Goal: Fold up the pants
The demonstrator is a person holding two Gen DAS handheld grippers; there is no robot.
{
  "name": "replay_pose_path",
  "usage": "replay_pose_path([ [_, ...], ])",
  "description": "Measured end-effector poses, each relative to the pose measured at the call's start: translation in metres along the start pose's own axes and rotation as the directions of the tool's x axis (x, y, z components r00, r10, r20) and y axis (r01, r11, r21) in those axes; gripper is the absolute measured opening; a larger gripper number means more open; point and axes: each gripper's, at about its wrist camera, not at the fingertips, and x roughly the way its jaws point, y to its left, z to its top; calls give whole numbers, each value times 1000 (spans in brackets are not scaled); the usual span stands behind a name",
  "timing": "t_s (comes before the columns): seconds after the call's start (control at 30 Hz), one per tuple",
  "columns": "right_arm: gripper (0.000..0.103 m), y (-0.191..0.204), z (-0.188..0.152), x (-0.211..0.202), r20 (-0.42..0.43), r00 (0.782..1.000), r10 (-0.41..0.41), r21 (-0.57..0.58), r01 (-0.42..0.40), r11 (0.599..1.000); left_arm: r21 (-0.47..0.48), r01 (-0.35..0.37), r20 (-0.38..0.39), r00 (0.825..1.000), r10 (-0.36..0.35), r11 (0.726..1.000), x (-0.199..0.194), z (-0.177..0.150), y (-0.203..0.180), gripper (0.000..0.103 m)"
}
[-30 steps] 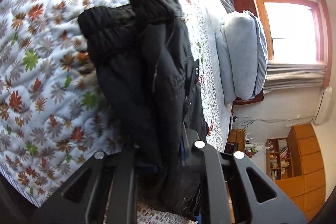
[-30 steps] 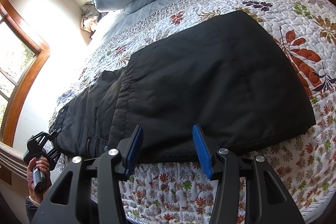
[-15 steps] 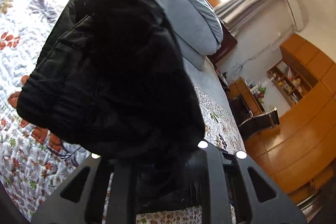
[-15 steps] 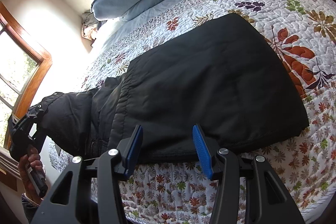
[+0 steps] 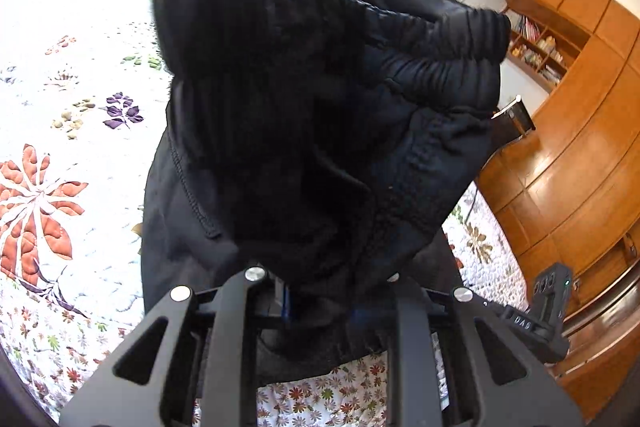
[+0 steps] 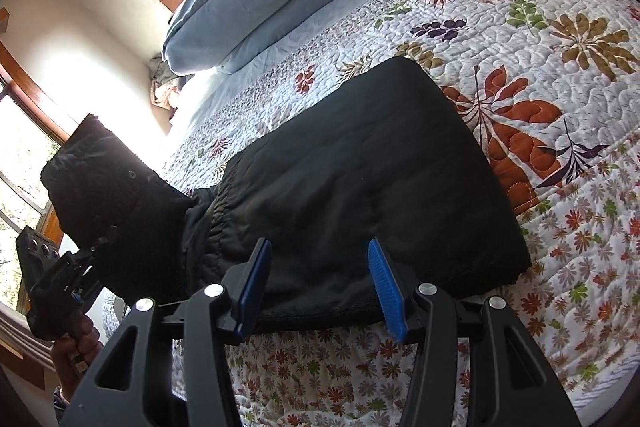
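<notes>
Quilted bed [image 6: 520, 7] carries black pants [image 6: 360, 187]; left gripper [image 5: 324, 303], jaws just easing, lifts waistband end w/ cloth between; right gripper [image 6: 316, 279] half-wide, empty at near edge. Next: lay it over.

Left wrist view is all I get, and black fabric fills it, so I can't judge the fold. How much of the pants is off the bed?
Observer: Only one end. The right wrist view shows most of the pants lying flat on the quilt. The left tool holds the other end raised. Its jaws have just been opening a little, with fabric between them.
Operator: Is the right tool gripping anything?
Observer: No. The right tool is open, its blue pads apart above the pants' near edge.
Operator: How does the flat part look?
Observer: It is a smooth dark slab, and its far corner lies beside the orange leaf print.
</notes>
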Motion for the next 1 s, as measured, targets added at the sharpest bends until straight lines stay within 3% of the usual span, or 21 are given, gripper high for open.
replay_pose_path([
  [0.37,57,0,4,8,1,1000,4,-5,-4,1000,141,4,-156,988,19,990,57,-24,-24,27],
  [0.5,65,1,9,11,5,1000,25,-1,-25,1000,196,-7,-171,984,41,981,64,-36,-32,36],
  [0.53,68,1,11,11,12,999,45,9,-45,999,201,-4,-170,985,39,980,62,-41,-38,40],
  [0.63,83,3,19,11,28,992,125,52,-126,991,131,34,-169,985,-12,991,49,-52,-41,82],
  [0.73,93,8,28,13,37,970,241,96,-243,965,93,59,-125,991,-47,994,32,-53,-38,92],
  [0.87,98,15,37,36,-22,961,276,135,-271,953,68,-34,-68,997,39,997,15,-51,-27,97],
  [1.0,98,15,40,60,-53,950,307,171,-295,940,10,-170,-87,982,170,985,11,-43,4,97],
])
